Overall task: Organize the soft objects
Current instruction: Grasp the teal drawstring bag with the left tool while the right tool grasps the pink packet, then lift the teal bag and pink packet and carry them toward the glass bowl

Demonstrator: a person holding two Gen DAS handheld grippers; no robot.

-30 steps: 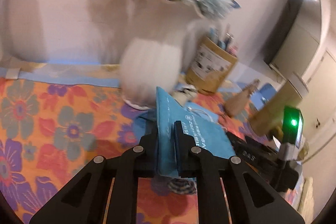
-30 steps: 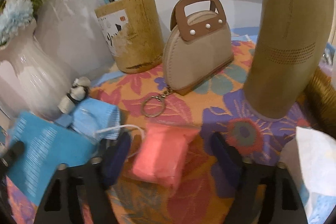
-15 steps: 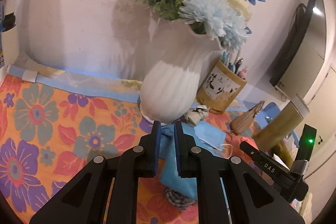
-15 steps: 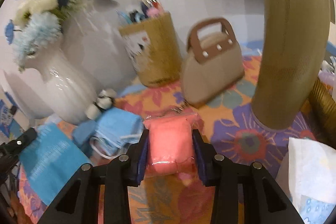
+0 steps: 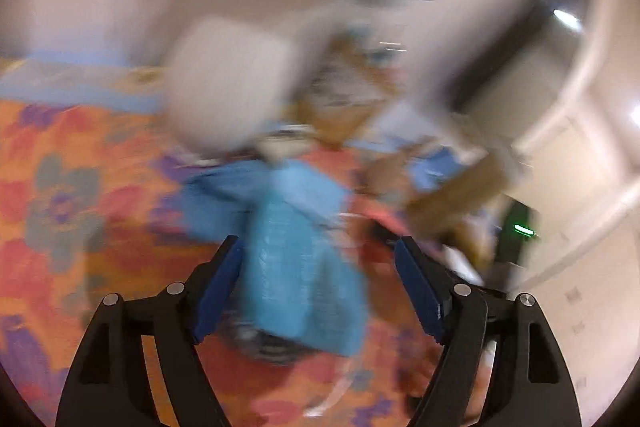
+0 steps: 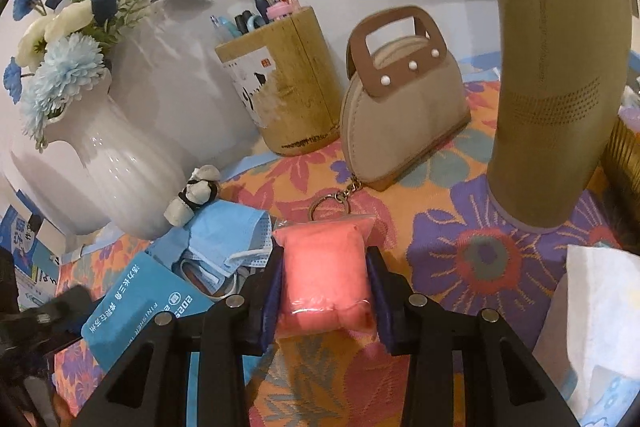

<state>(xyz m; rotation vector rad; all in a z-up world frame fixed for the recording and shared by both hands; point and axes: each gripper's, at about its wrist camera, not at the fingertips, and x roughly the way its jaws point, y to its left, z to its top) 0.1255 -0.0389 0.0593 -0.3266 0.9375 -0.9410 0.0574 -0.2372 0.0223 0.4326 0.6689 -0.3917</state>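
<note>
Pink pouch [image 6: 326, 277] sits upright between the right gripper [image 6: 326, 285] jaws, clamped across its width above the floral cloth [image 6: 460, 251], while the left gripper [image 5: 318, 289] hangs wide open around the blue packet [image 5: 298, 267] lying lengthwise between its fingers.

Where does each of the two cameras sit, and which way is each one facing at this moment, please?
Left wrist: sits on the left hand-held gripper, looking forward between its open fingers at a blurred blue cloth pouch on the floral tablecloth.
Right wrist: sits on the right hand-held gripper, looking forward at the pink packet its fingers clamp, with a beige purse beyond.
Shared: both show the blue pouch, the tablecloth and the white vase.
</note>
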